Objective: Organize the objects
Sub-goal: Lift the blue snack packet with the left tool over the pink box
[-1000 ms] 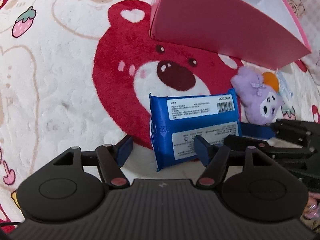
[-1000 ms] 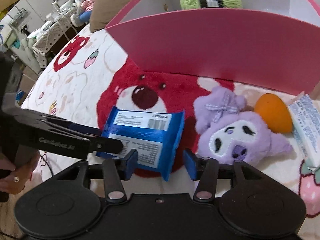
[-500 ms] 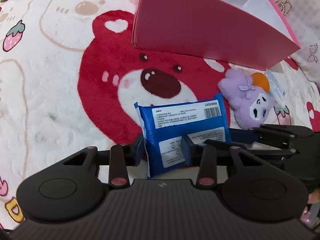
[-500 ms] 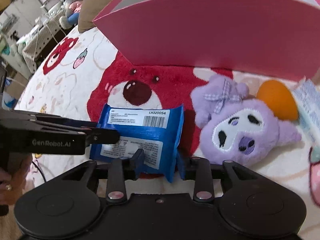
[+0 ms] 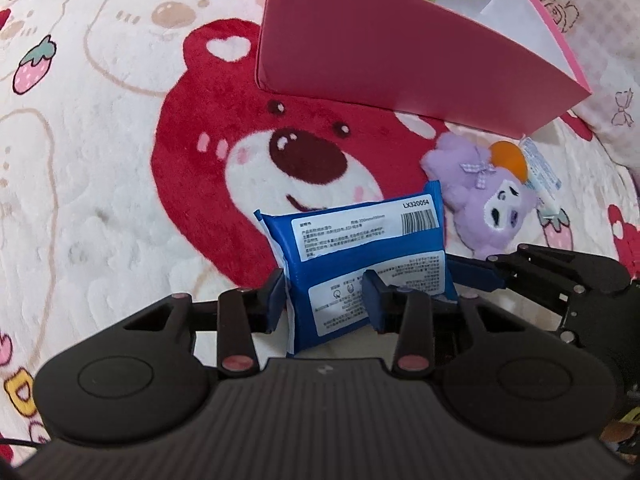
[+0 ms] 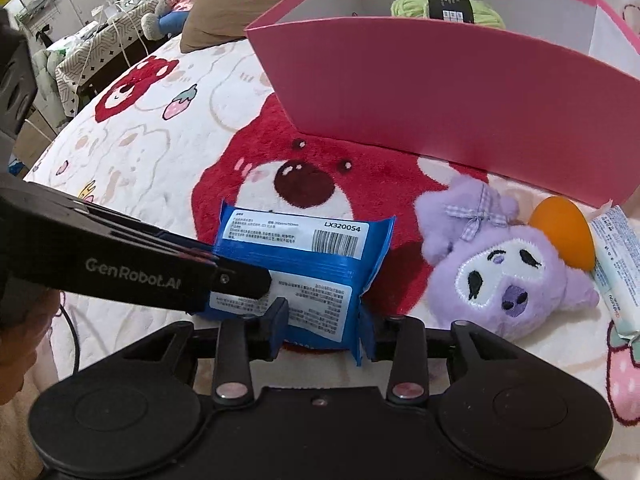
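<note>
Left wrist: blue packet (image 5: 360, 256) pinched between left tongs (image 5: 326, 300).

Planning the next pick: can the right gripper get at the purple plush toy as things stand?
Probably not yet: the right gripper, jaws opening, has the blue packet between its fingers. The purple plush toy lies uncovered on the blanket.

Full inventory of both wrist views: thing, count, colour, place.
wipes pack: 1, blue, on the blanket, held at both ends
box: 1, pink, behind the pack
yarn: 1, green, inside the box
plush toy: 1, purple, right of the pack
ball: 1, orange, behind the plush
tube: 1, white, far right
blanket: 1, cream with red bear
left gripper: fingers shut on the pack
right gripper: jaws opening, pack between
</note>
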`<state>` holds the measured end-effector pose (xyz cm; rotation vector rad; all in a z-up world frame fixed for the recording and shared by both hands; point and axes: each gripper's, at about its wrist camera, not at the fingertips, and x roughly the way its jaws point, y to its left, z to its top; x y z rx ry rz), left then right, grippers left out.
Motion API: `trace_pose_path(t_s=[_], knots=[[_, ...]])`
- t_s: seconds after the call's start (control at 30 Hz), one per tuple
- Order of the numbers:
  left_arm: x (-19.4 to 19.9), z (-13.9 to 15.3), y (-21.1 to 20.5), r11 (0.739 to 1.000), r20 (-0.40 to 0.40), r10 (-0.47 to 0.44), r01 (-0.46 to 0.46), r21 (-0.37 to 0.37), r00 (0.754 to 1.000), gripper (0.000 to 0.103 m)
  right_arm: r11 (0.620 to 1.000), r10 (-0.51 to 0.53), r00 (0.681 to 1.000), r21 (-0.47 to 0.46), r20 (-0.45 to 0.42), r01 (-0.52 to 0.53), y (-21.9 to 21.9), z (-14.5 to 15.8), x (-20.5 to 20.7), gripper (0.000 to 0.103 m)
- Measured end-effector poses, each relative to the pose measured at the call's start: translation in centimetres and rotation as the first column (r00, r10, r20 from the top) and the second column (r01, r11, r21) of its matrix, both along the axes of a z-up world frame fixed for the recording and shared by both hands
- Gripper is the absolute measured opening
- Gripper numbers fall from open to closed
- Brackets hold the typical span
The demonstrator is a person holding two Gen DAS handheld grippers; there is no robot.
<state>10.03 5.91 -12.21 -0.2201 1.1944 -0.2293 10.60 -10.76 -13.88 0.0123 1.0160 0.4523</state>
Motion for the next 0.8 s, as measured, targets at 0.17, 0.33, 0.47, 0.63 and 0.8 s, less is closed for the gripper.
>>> trace_pose_path(t_s=[0.17, 0.33, 0.47, 0.63, 0.8], knots=[[-0.5, 1.4, 0.2, 0.999, 0.017, -0.019, 0.020, -0.027, 1.000, 0.040, 1.000, 0.013, 1.000, -0.023, 0.028, -0.013, 0.2, 0.8, -1.0, 0.051], [-1.3, 3.1, 0.2, 0.997, 0.025, -0.025, 0.026, -0.066, 0.999, 0.040, 1.000, 0.015, 1.000, 0.023, 0.021, -0.015, -0.3, 2.2, -2.0, 0.056], [-2.1, 4.7, -1.0, 0.997, 0.048, -0.055, 0.058, -0.049, 0.997, 0.040, 1.000, 0.021, 0.999, 0.008, 0.048, -0.021, -0.5, 3.4, -3.1, 0.065], [-2.8, 6.7, -2.3, 0.995, 0.097, -0.083, 0.087, -0.042, 0.992, 0.041, 1.000, -0.005, 0.998, 0.031, 0.058, 0.004, -1.7, 4.9, -4.0, 0.073], [-2.9, 7.8, -3.2, 0.992, 0.113, -0.108, 0.114, -0.045, 0.988, 0.042, 0.999, -0.026, 0.997, 0.041, 0.078, 0.023, -2.4, 6.1, -4.8, 0.078]])
